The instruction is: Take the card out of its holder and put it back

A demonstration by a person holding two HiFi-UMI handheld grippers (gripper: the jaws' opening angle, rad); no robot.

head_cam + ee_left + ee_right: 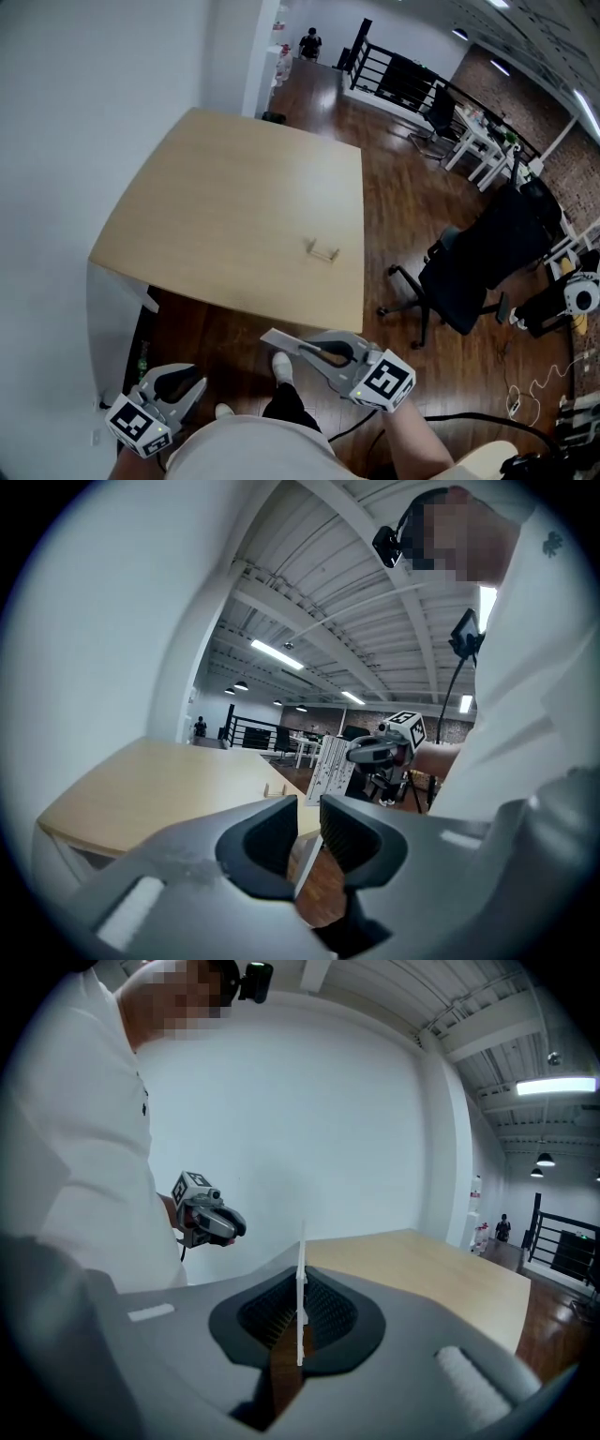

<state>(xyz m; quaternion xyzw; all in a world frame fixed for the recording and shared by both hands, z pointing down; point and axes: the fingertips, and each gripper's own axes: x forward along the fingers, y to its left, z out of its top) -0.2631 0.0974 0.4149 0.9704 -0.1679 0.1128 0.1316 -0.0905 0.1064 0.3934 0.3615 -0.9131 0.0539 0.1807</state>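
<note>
Right gripper tight on the card (edge-on, long axis upright); left gripper spread apart, empty.

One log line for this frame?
right gripper: shut on card, held short of table | left gripper: open, empty | holder: on table, empty

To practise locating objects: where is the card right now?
The card is clamped edge-on in the right gripper, held short of the table in the head view, apart from the holder.
</note>
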